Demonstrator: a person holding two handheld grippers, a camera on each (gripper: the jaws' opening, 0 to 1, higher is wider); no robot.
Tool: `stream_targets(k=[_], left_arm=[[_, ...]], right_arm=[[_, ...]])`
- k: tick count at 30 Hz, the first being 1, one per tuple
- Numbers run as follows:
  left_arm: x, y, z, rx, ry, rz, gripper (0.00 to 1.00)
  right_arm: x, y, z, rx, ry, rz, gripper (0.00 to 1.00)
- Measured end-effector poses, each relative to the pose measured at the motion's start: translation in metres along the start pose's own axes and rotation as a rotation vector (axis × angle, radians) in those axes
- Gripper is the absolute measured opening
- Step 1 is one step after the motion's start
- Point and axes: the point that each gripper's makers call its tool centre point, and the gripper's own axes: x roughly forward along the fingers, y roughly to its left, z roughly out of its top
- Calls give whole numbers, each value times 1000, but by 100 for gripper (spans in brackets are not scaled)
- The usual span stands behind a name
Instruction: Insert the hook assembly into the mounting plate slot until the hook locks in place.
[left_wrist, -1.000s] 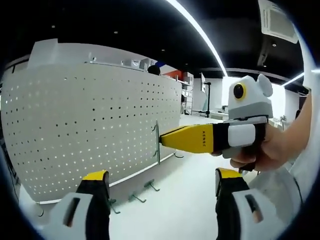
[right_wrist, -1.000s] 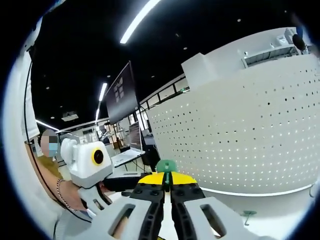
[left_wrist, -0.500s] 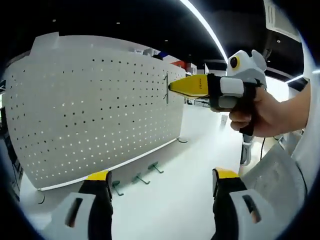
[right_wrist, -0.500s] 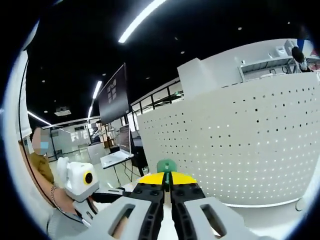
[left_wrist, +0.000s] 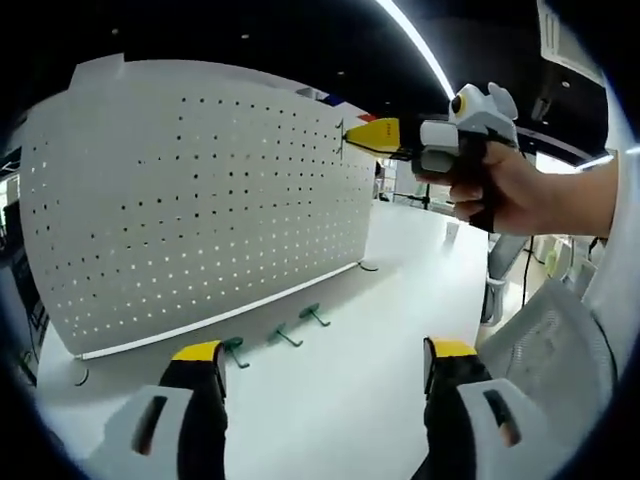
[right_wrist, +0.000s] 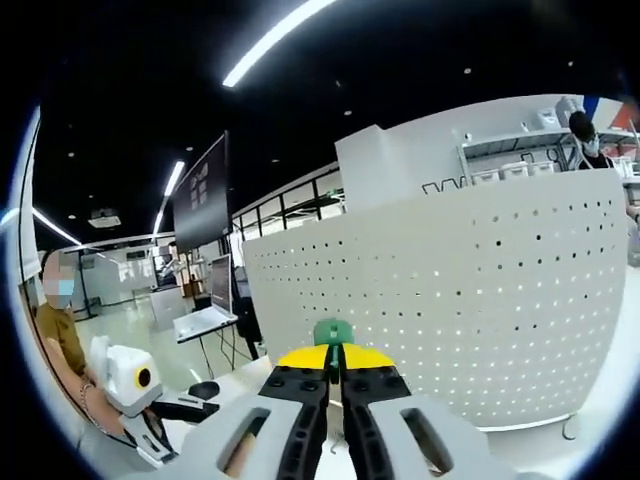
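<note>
A white pegboard plate (left_wrist: 200, 200) stands upright on the white table (left_wrist: 340, 400). My right gripper (left_wrist: 352, 135), held by a hand, reaches in from the right near the board's upper right edge. It is shut on a green hook (left_wrist: 343, 139) that sits right at the board's face. In the right gripper view the yellow-tipped right gripper (right_wrist: 335, 356) is closed on the green hook (right_wrist: 332, 331), with the pegboard (right_wrist: 450, 290) ahead. My left gripper (left_wrist: 323, 350) hangs open over the table with nothing between its jaws, and the left gripper (right_wrist: 195, 398) appears low at the left.
Three spare green hooks (left_wrist: 285, 336) lie on the table along the board's foot. A small round foot (left_wrist: 368, 266) marks the board's right end. A person stands at the left edge (right_wrist: 60, 330), with desks and a dark screen (right_wrist: 200, 195) behind.
The right gripper has lifted the green hook from mid-height up to the board's upper right edge. The left gripper's view has shifted a little and it stays open.
</note>
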Motion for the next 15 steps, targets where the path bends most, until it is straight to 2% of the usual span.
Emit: stream_targets(k=[6,15], left_arm=[[0,0,3,1,-11,3,82],[-2,3,-3,-12,-5,15,81]], right_arm=[[8,-14,8,-13,-9,-55,0],[31,-25,28,-60,-39,-124,0]])
